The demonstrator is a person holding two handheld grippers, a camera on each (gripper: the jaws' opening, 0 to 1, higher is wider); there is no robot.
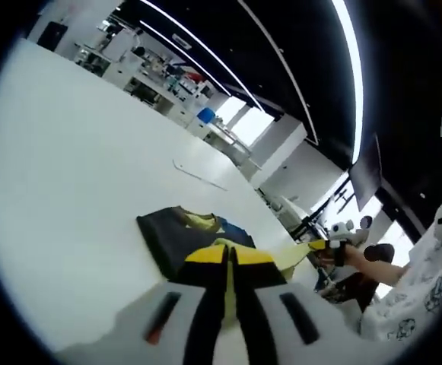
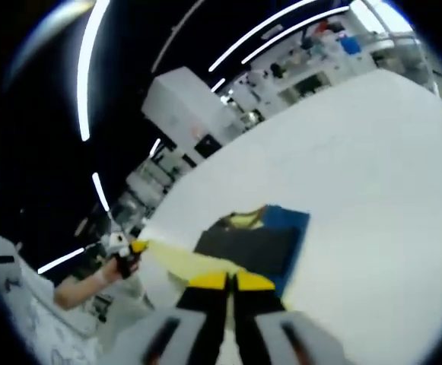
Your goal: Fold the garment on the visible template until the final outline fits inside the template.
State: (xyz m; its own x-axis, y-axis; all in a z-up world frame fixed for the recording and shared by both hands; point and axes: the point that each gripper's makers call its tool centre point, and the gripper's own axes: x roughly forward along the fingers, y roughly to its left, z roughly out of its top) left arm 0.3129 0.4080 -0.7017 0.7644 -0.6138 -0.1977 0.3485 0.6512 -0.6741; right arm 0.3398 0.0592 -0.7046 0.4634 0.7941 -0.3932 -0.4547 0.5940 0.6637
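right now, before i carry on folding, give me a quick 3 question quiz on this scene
1. True or false: the whole garment lies flat on the white table.
2. What colour is the fabric stretched between the left gripper and the right gripper? A red, B yellow, C green.
3. Fill in: both grippers' jaws are ___ on the fabric.
Key: 1 false, a yellow part is lifted; 2 B; 3 shut.

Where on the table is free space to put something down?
The white table is bare beyond and left of the garment, up to the thin line. Crowded: near the left gripper and right gripper, both shut on the garment's yellow edge.
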